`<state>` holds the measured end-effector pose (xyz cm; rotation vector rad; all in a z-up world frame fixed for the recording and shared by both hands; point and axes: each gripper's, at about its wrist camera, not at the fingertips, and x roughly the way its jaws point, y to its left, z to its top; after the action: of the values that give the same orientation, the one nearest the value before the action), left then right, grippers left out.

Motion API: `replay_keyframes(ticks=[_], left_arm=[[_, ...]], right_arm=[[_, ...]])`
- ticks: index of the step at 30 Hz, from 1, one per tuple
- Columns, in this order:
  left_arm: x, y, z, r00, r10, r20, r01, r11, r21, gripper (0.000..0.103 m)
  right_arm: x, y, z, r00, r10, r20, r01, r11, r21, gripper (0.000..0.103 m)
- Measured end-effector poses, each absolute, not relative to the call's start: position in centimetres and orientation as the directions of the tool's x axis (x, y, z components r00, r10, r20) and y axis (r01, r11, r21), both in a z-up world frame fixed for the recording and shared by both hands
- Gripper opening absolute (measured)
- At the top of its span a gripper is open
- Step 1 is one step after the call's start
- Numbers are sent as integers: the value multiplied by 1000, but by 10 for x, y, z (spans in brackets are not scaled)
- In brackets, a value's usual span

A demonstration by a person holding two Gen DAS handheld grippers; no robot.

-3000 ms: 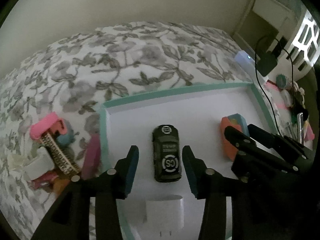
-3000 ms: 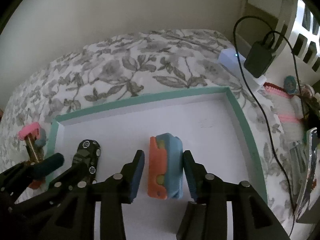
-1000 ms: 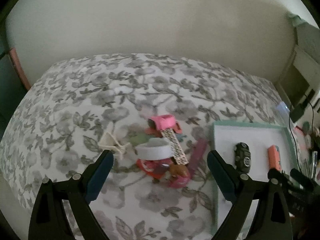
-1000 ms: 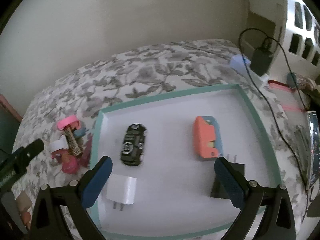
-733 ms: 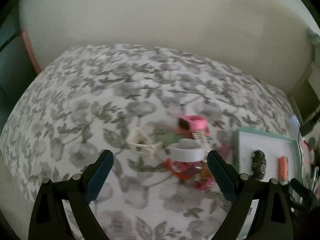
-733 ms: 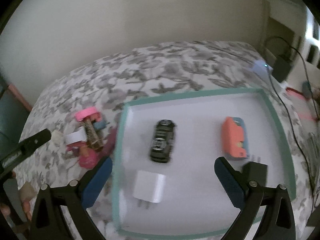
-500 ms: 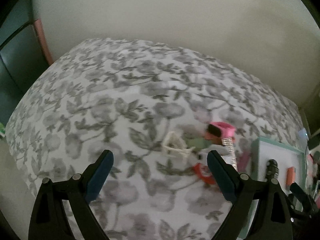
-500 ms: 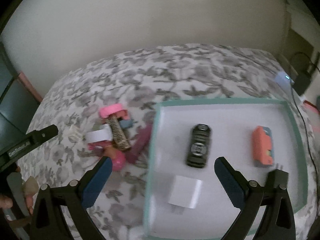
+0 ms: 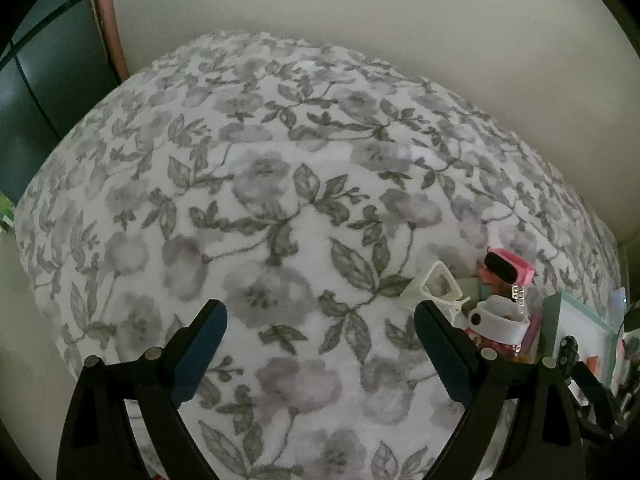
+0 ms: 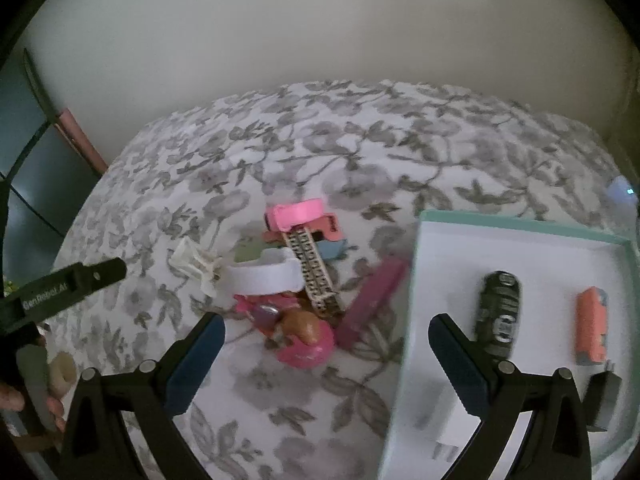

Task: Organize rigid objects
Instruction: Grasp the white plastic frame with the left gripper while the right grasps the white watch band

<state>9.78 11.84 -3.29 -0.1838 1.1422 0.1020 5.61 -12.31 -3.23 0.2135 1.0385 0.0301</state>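
Both tongs are spread wide and hold nothing. The left tongs (image 9: 320,344) hang over bare floral bedspread (image 9: 280,184), with the pile of small things off past their right finger: a cream claw clip (image 9: 436,286) nearest, then a white band (image 9: 500,322) and a pink clip (image 9: 508,268) behind it, and the corner of the teal-rimmed tray (image 9: 554,320) at the far right edge of that view. The right tongs (image 10: 326,350) hover over the same pile, which lies ahead of them and between the fingers: the pink clip (image 10: 294,213) farthest, a rhinestone strip (image 10: 314,270) running back from it, the white band (image 10: 264,278) to the left of the strip, the cream claw clip (image 10: 192,264) further left, a pink round toy (image 10: 306,340) closest in, and a magenta bar (image 10: 370,304) slanting toward the tray. The teal-rimmed tray (image 10: 520,227) sits to the right of the pile; inside it, beyond the right finger, lie a black toy car (image 10: 498,316) and, further right, an orange-and-blue block (image 10: 592,326), apart from each other. A dark charger (image 10: 606,396) and a blurred white shape (image 10: 440,436) lie nearer in the tray. The other tool's black finger shows at the far left.
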Motion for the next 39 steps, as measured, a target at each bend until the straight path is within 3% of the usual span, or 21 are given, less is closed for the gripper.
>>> replay_keyframes(ticks=[9, 24, 30, 32, 35, 39], left_arm=[[121, 105, -45, 393, -165, -905, -181, 951, -252, 95], [136, 62, -75, 317, -239, -918, -85, 957, -278, 93], [140, 55, -83, 300, -266, -916, -71, 952, -299, 72], [140, 55, -84, 294, -285, -912, -66, 946, -317, 58], [140, 52, -84, 294, -296, -909, -54, 944, -325, 58], [139, 53, -82, 300, -301, -905, -48, 943, -330, 58]], right_arm=[[79, -104, -43, 492, 170, -854, 8, 980, 200, 100], [99, -99, -61, 468, 216, -857, 16, 967, 253, 81], [102, -98, -66, 459, 246, -854, 18, 958, 286, 71], [103, -96, -66, 460, 252, -851, 7, 958, 288, 65], [104, -93, -66, 459, 261, -849, -4, 956, 293, 57], [102, -94, -67, 461, 267, -846, -3, 954, 300, 56]])
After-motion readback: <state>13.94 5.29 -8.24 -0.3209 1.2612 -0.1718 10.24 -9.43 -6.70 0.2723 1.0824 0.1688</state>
